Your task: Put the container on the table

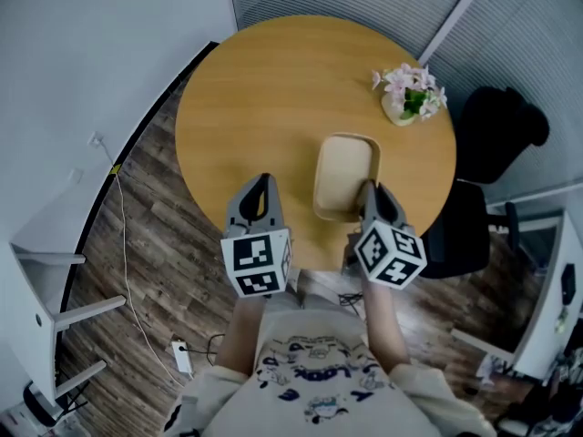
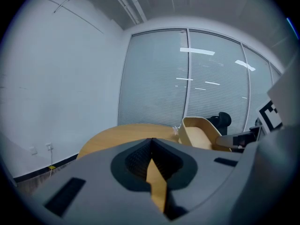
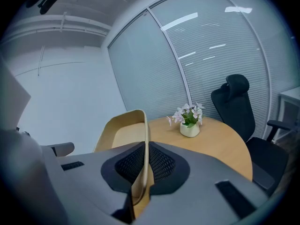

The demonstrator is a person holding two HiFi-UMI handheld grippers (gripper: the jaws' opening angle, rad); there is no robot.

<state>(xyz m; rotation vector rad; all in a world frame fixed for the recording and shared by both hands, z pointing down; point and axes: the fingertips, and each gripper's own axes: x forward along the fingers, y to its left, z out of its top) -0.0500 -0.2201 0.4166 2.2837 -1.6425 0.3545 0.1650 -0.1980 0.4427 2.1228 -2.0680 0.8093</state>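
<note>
A beige oblong container [image 1: 344, 173] is over the near right part of the round wooden table [image 1: 264, 89]. My right gripper [image 1: 367, 189] is shut on the container's near right rim; in the right gripper view the thin rim [image 3: 143, 139] runs between the jaws of the right gripper [image 3: 145, 148]. Whether its base rests on the tabletop I cannot tell. My left gripper [image 1: 263, 182] hovers over the table's near edge, left of the container and apart from it. In the left gripper view my left gripper [image 2: 151, 142] is shut and holds nothing, with the container [image 2: 199, 132] off to the right.
A white pot of pink flowers [image 1: 410, 94] stands at the table's far right. A black office chair [image 1: 492, 144] sits beyond the table's right edge. Wood floor, a white wall and a cable [image 1: 123, 244] lie to the left.
</note>
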